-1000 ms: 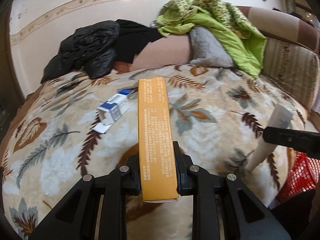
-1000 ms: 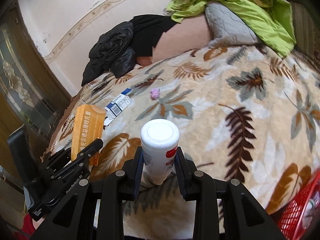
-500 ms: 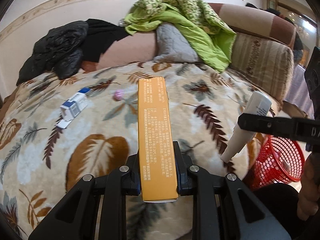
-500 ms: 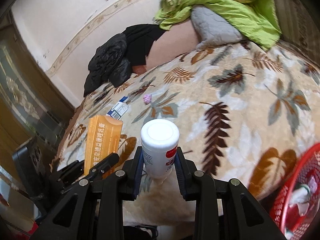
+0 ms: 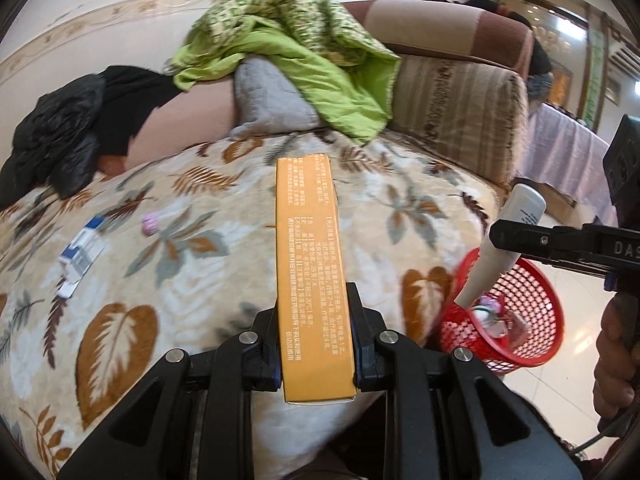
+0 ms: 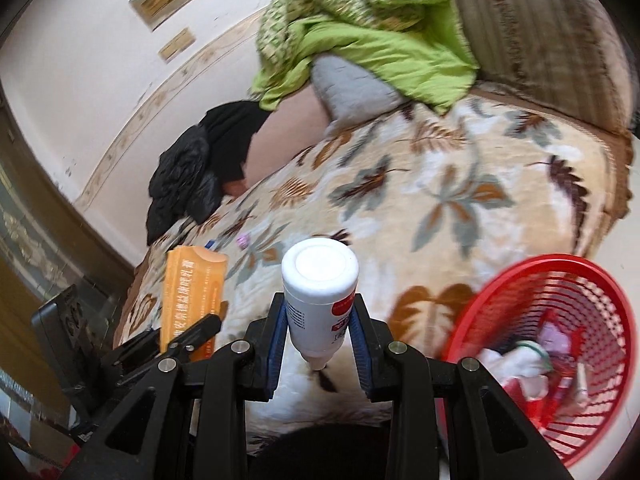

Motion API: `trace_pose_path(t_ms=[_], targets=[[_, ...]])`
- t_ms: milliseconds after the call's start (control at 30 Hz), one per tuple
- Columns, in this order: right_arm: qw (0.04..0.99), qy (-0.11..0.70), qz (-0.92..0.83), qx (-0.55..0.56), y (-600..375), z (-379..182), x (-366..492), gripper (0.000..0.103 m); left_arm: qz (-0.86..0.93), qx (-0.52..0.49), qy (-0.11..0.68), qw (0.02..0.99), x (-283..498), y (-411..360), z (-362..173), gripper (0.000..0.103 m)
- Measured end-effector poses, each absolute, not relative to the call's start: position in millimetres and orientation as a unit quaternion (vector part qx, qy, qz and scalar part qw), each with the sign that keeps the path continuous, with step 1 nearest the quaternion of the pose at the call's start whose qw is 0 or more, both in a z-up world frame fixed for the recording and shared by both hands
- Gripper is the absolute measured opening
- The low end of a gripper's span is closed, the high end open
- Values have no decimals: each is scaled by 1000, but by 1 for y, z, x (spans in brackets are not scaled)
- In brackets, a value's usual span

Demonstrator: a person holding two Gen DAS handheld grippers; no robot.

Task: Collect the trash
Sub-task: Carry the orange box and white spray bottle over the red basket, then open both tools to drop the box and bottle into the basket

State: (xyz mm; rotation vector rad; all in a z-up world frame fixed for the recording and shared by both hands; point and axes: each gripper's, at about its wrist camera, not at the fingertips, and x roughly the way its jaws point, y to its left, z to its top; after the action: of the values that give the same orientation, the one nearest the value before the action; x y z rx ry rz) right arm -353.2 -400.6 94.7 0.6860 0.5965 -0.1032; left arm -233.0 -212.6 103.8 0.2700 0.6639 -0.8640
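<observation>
My left gripper [image 5: 316,336] is shut on a long orange carton [image 5: 310,260], which sticks out forward over the leaf-patterned blanket [image 5: 192,264]. In the right wrist view that carton [image 6: 192,296] shows at the left. My right gripper [image 6: 318,332] is shut on a white squeeze bottle [image 6: 318,280] with a red label, cap end toward the camera. From the left wrist view the bottle [image 5: 504,240] hangs nozzle-down just above the red mesh basket [image 5: 532,300]. The basket [image 6: 560,320] stands on the floor at the bed's edge and holds several scraps.
A blue-and-white small box [image 5: 82,252] and a small pink wad [image 5: 151,223] lie on the blanket at the left. A green quilt [image 5: 296,56], grey pillow [image 5: 272,100] and black clothes [image 5: 68,132] pile at the back. A person's hand [image 5: 616,356] grips the right tool.
Both grippers have swung right, away from the middle of the bed, each keeping its item. The red basket has come well into both views and the bottle now hangs over it.
</observation>
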Motion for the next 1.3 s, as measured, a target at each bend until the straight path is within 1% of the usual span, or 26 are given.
trace_pose_path(t_ms=[300, 567, 900, 1133, 1267, 1300], targets=[[885, 267, -112, 364, -457, 90, -417, 32, -453, 146, 303, 825, -267, -253, 124, 23], [871, 267, -145, 386, -484, 76, -454, 32, -498, 163, 307, 794, -297, -296, 127, 23], [862, 276, -159, 394, -502, 64, -468, 32, -552, 175, 350, 736, -326, -347, 111, 23], [853, 285, -166, 404, -510, 53, -468, 32, -566, 181, 372, 713, -338, -373, 101, 23], [850, 291, -171, 404, -515, 51, -467, 33, -572, 178, 381, 704, -340, -383, 98, 23], [848, 295, -174, 405, -517, 49, -467, 35, -576, 178, 384, 699, -341, -386, 98, 23]])
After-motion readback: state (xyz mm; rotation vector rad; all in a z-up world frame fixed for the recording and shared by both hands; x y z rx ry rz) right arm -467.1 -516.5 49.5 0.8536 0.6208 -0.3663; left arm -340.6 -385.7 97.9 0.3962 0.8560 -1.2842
